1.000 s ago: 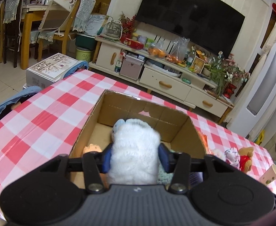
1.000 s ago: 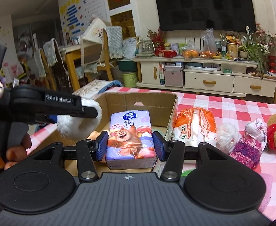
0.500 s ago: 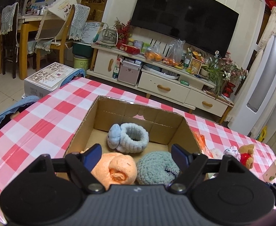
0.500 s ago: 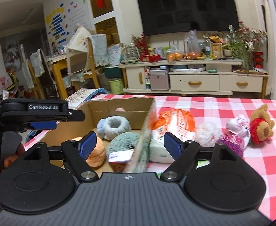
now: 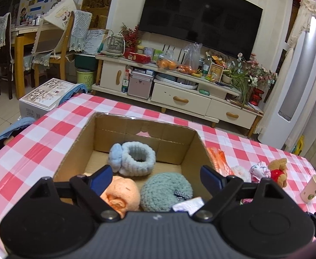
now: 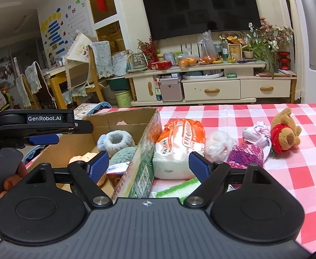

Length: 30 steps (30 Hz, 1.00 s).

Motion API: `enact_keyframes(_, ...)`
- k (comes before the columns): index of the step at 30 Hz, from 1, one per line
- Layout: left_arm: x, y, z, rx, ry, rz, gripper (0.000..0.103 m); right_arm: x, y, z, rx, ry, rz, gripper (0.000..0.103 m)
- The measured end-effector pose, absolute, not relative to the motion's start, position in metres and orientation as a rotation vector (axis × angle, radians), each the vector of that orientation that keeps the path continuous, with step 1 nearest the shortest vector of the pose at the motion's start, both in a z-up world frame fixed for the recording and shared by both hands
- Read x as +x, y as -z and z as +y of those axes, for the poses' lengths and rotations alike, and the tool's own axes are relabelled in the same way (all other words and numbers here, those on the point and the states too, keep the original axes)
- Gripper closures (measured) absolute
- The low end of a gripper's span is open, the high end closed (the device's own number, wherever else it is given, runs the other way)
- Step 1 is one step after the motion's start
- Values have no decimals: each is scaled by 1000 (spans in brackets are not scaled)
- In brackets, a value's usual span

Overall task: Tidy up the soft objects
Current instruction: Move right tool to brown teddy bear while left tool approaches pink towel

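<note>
Beside the cardboard box, on the checked cloth, the orange-and-white tissue pack is seen upright, touching the box wall. Right gripper and left gripper are both spread wide, nothing held. Pack is judged light, squashy, slippery-wrapped; a grasp across its middle is advised.

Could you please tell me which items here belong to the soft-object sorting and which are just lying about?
Part of the job:
cardboard box
blue scrunchie
peach plush
green knit piece
teddy bear
white pompom
purple knit item
orange tissue pack

Just lying about:
paper cup
television
</note>
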<state>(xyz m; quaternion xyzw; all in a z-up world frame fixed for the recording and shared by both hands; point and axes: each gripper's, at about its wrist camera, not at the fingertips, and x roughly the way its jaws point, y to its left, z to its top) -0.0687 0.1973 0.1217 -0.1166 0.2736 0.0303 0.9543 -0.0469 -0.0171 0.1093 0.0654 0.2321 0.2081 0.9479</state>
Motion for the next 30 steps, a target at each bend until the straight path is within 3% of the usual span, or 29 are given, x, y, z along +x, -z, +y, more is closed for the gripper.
enact_keyframes(30,-57,-118,122,-117,48,531,5,-56,-105,-34,143,-303,457,0)
